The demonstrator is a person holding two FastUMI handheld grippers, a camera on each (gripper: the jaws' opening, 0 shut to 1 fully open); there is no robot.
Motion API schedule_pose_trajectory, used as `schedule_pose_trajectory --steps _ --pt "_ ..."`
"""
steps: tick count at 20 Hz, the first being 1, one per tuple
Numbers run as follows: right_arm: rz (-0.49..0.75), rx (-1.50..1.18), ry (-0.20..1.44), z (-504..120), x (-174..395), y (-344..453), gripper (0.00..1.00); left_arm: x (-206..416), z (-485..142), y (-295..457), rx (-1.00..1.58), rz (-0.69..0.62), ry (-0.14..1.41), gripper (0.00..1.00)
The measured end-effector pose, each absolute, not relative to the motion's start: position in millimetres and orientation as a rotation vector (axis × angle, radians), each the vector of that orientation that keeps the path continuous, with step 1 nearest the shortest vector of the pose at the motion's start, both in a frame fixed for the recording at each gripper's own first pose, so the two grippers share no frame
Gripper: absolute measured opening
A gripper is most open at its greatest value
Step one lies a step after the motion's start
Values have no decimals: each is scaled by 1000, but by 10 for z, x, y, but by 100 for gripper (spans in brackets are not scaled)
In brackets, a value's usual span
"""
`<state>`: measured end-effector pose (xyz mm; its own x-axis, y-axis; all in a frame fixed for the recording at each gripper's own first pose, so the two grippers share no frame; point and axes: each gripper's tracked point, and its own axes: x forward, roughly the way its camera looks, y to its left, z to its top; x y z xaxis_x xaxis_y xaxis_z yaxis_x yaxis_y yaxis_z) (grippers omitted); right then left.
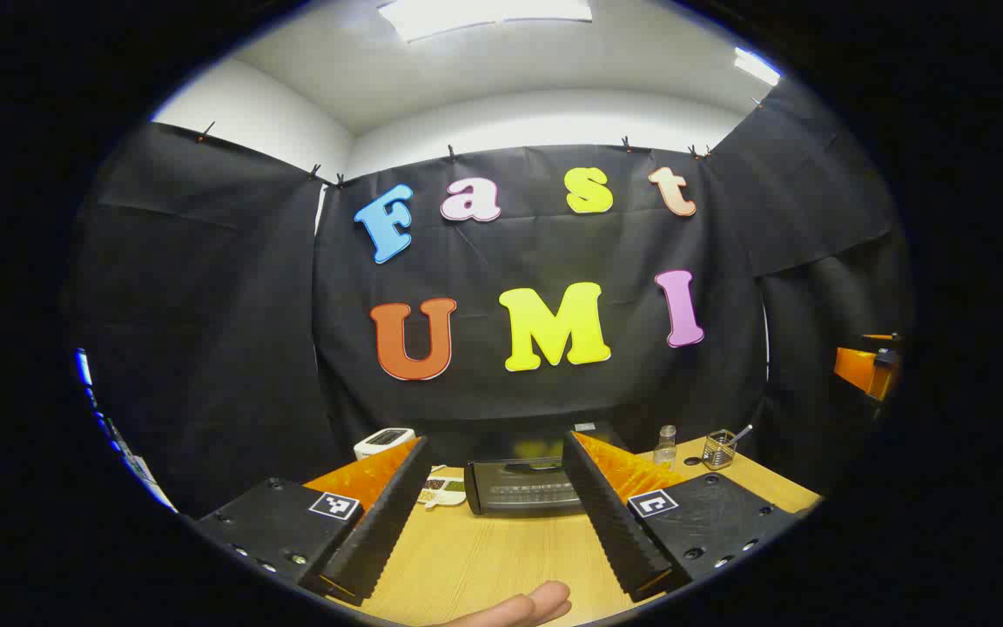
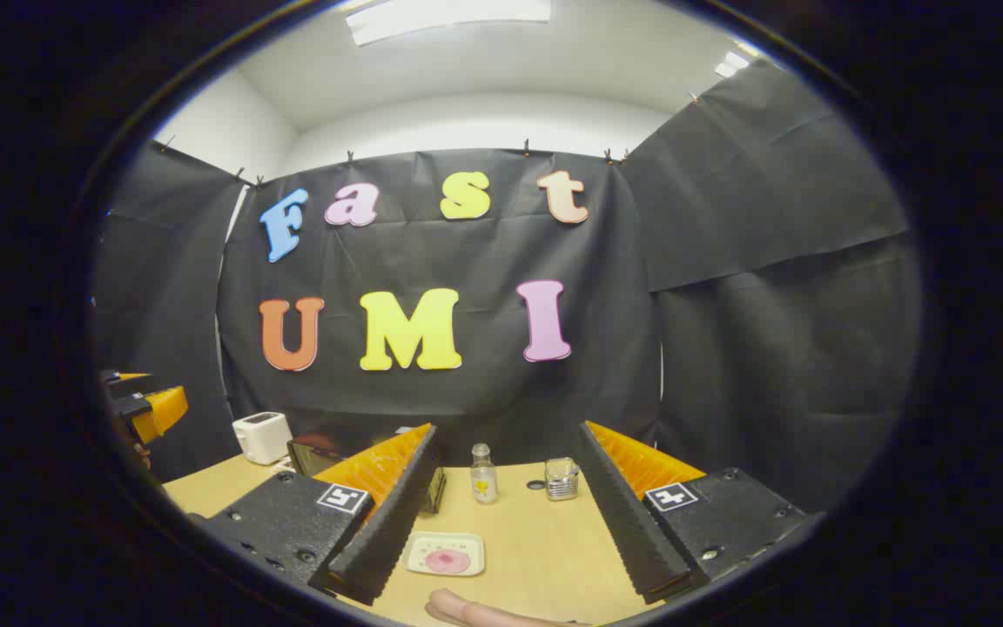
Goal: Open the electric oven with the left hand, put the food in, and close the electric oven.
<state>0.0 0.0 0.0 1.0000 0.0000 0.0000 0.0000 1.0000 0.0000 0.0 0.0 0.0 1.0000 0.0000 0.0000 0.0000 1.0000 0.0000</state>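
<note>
The dark electric oven [image 1: 523,486] stands on the wooden table [image 1: 484,557] straight ahead of my left gripper [image 1: 496,446]; its door looks shut. The left gripper is open, well short of the oven, with nothing between its fingers. In the right gripper view a white plate with a pink piece of food [image 2: 445,554] lies on the table just in front of my right gripper [image 2: 508,431], which is open and holds nothing. Part of the oven [image 2: 310,455] shows behind its left finger.
A white toaster [image 1: 384,441] and a small white dish [image 1: 442,492] sit left of the oven. To its right stand a glass bottle [image 2: 483,475], a glass jar [image 2: 561,479] and a wire holder [image 1: 717,448]. A person's fingertip [image 1: 519,605] shows at the bottom edge.
</note>
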Motion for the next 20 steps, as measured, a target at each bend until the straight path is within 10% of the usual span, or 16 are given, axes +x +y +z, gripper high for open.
schedule_pose_trajectory --steps 20 --pt "22 21 -75 -38 327 -123 96 1042 -533 -189 -105 -38 115 96"
